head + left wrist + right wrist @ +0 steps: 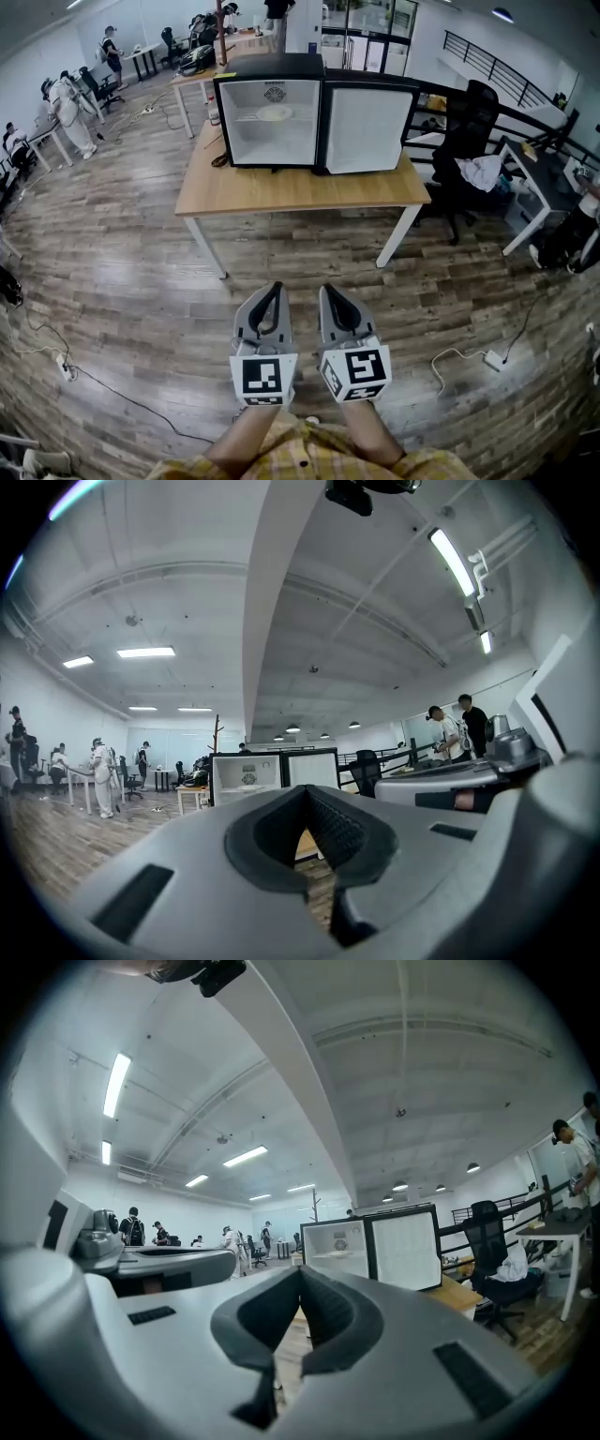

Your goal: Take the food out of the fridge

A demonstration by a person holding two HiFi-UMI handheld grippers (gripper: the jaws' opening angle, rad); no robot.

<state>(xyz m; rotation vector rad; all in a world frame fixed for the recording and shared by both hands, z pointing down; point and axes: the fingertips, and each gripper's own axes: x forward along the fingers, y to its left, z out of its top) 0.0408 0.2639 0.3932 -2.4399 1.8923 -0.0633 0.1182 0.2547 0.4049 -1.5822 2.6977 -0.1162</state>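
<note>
A black mini fridge [314, 112] stands on a wooden table [300, 192], its door [367, 128] swung open to the right. On the shelf inside lies a pale plate of food [274, 113]. Both grippers are held side by side well short of the table, over the wooden floor. My left gripper [276, 285] and right gripper [326, 288] point level at the fridge, each shut with nothing in it. The left gripper view looks past its gripper [305, 789] to the fridge [272, 778]. The right gripper view has its gripper [300, 1271] below the fridge [375, 1246].
A black office chair [473, 141] with a cloth on it stands right of the table, beside a white desk [539, 187]. A power strip [494, 360] and cables lie on the floor. Several people stand at desks far left [70, 108].
</note>
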